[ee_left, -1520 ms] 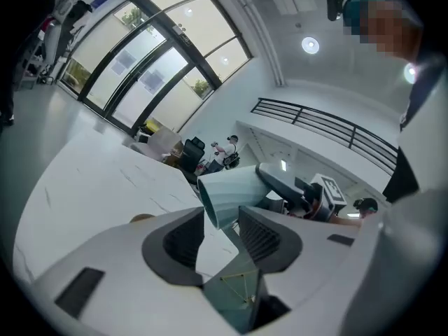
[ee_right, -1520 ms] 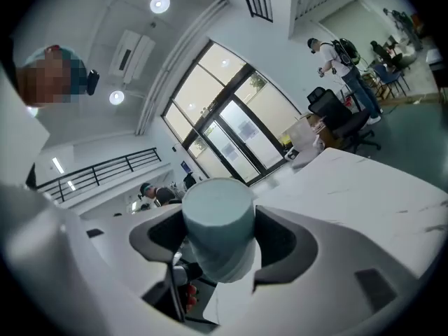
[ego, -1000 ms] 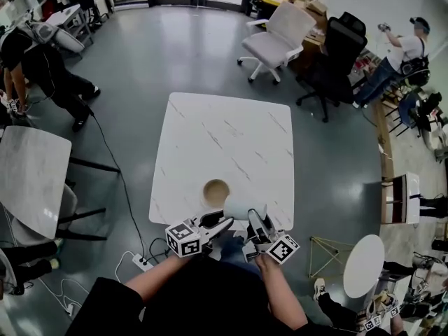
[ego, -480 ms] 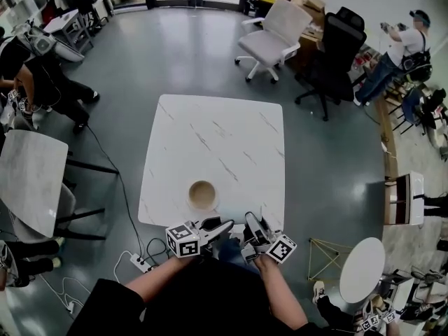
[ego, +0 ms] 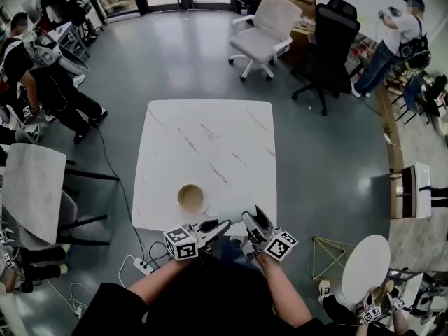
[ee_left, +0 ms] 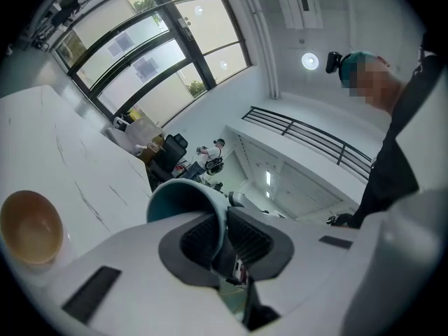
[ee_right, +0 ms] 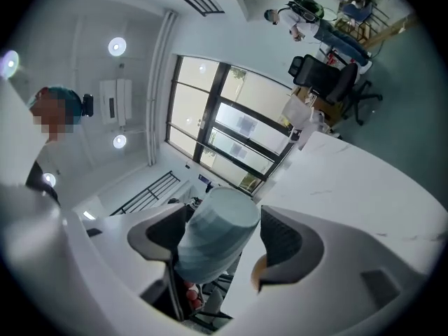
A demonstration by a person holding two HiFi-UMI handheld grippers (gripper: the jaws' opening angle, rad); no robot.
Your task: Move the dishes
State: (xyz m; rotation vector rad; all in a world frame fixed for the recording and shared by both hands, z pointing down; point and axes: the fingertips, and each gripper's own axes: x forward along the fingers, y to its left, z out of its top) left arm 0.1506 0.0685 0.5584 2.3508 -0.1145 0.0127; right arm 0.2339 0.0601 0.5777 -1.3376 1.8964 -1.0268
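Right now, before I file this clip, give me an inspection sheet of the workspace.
Surface: white table, one bowl on it.
Job's things: bowl upright near the table's near edge; cup in the air between both tools.
Clutter: nothing seen.
Grippers: left tool has just been closing and pinches the cup's wall; right tool has just been opening, cup between its jaws, gap at one pad.
Cables: power strip and black cable on the floor left of the table.
Surroundings: white chair, black chair, second table, people at both sides.
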